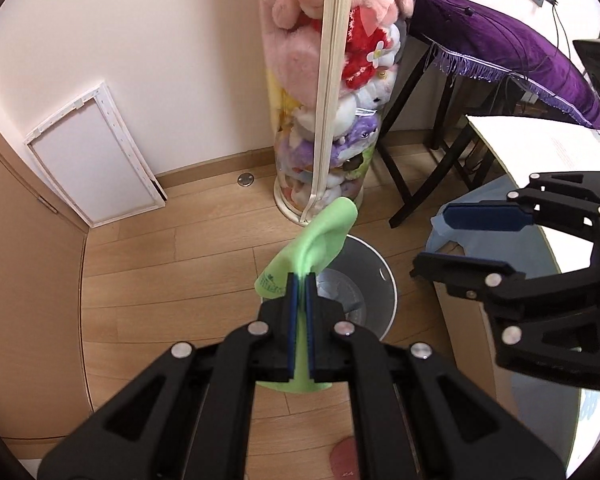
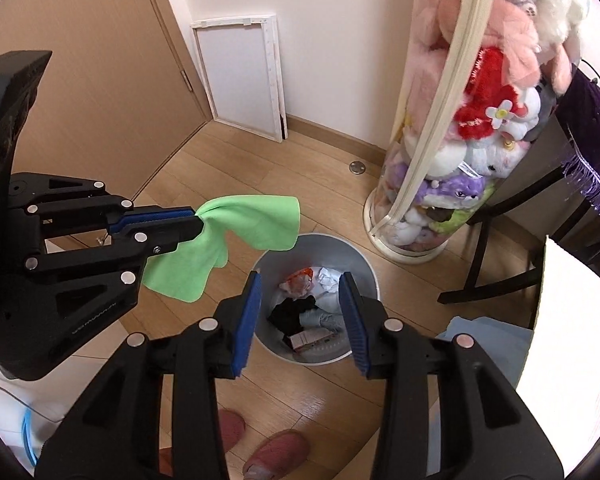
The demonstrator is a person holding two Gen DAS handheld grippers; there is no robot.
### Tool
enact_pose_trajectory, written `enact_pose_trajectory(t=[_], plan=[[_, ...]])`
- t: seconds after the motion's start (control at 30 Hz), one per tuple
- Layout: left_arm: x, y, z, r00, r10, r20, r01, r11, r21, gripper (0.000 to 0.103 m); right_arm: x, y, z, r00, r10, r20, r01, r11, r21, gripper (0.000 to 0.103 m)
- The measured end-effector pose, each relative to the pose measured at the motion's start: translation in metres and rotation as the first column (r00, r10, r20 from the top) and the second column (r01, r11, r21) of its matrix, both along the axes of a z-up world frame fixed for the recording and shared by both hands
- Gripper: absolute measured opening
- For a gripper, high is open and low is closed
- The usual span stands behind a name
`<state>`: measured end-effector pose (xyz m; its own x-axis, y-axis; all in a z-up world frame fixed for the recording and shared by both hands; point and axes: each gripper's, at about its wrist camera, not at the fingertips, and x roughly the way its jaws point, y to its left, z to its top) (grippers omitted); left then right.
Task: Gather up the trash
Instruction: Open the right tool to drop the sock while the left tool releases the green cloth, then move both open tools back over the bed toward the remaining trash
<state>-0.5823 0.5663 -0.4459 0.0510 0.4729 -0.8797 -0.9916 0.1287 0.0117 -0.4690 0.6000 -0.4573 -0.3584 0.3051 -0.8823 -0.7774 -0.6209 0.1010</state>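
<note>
My left gripper is shut on a light green cloth, which hangs from its tips just left of and above a round white trash bin. In the right wrist view the left gripper holds the cloth at the bin's left rim. The bin holds crumpled paper, a dark item and a small carton. My right gripper is open and empty, directly over the bin; it also shows in the left wrist view.
A tall clear tube of plush toys stands behind the bin. A white canvas frame leans on the wall. A dark chair with a purple cloth and a white table are right. Pink slippers are below.
</note>
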Motion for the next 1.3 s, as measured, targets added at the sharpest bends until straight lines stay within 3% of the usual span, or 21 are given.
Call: enact_pose_trajectory(t=[0.13,0.27,0.33,0.5,0.9,0.97,1.3], plan=[[0.008,0.009,-0.002,1.0,-0.004,0.006,0.004,1.0,0.001,0.005,0.012,0.004,0.002,1.0,-0.017,0.0,0.017,1.0,-0.008,0.039],[0.014,0.017,-0.004,1.0,0.0,0.02,0.0,1.0,0.003,0.012,0.024,0.008,0.004,0.999,-0.04,-0.001,0.04,0.999,-0.01,0.039],[0.018,0.019,-0.004,1.0,0.002,0.013,-0.002,1.0,0.007,0.034,0.03,0.01,0.005,0.999,-0.054,-0.005,0.054,0.998,-0.012,0.039],[0.025,0.02,-0.003,1.0,-0.005,-0.002,0.005,1.0,0.017,0.053,0.04,0.009,0.006,0.996,-0.087,-0.012,0.087,0.996,-0.019,0.039],[0.041,0.004,0.014,0.996,-0.078,-0.037,0.078,0.997,0.01,0.057,0.062,-0.022,0.025,0.979,-0.203,-0.031,0.202,0.979,-0.034,0.039],[0.045,-0.001,0.021,0.995,-0.092,-0.042,0.093,0.995,0.019,0.066,0.066,-0.03,0.033,0.972,-0.231,-0.038,0.23,0.973,-0.032,0.039],[0.059,-0.028,0.078,0.98,-0.193,-0.037,0.195,0.981,0.028,0.067,0.082,-0.077,0.086,0.927,-0.368,-0.067,0.368,0.93,-0.017,0.039]])
